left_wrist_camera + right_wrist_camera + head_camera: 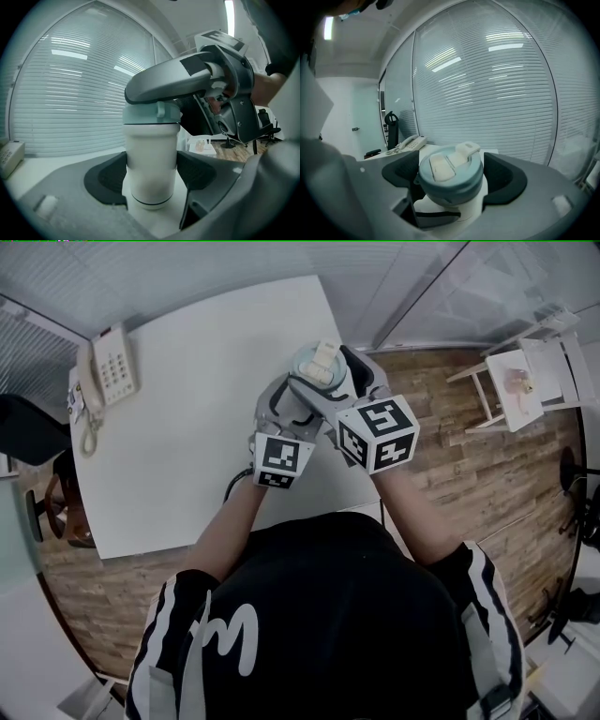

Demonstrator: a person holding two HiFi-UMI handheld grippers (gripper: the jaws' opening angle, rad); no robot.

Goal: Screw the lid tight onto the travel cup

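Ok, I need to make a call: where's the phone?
In the head view, the phone sits at the far-left corner of the white table, by the blinds, well left of the lid.

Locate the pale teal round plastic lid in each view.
Head view: pale teal round plastic lid upper centre, seen from above.
Left gripper view: lid centre, topping the white plastic travel cup.
Right gripper view: lid lower centre, between the fingers.
Shared landmark: white slatted blinds.
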